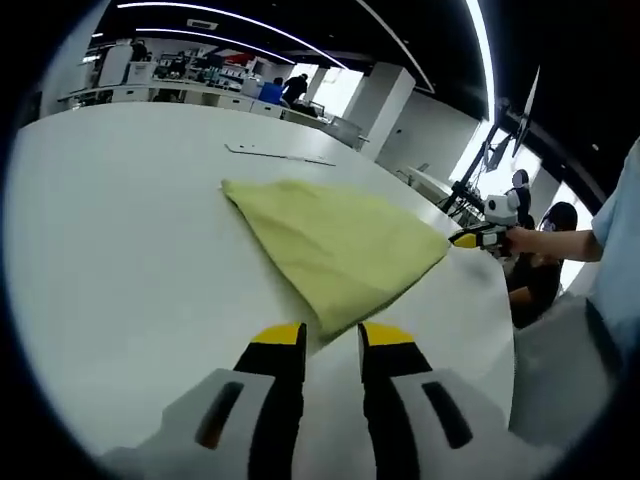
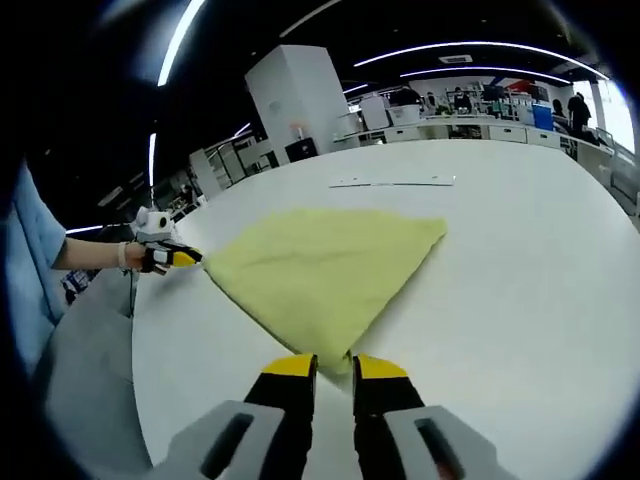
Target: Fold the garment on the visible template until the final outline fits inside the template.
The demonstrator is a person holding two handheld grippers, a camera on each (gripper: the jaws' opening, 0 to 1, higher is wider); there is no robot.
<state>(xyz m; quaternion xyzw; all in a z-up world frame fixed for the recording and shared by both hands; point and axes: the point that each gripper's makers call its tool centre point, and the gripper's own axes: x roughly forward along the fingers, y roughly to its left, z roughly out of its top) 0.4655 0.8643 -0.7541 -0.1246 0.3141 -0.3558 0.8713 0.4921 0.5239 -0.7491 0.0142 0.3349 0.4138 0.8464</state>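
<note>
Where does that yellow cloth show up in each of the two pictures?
Left gripper view: the yellow garment lies mid-picture on the white table, a corner near the jaws.
Right gripper view: the garment lies at centre, a corner at the jaws.
Shared landmark: the thin strip beyond the garment.

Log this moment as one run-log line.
garment: yellow, folded, flat on white table | left gripper: at near corner | right gripper: at opposite corner | grip: unclear
</note>
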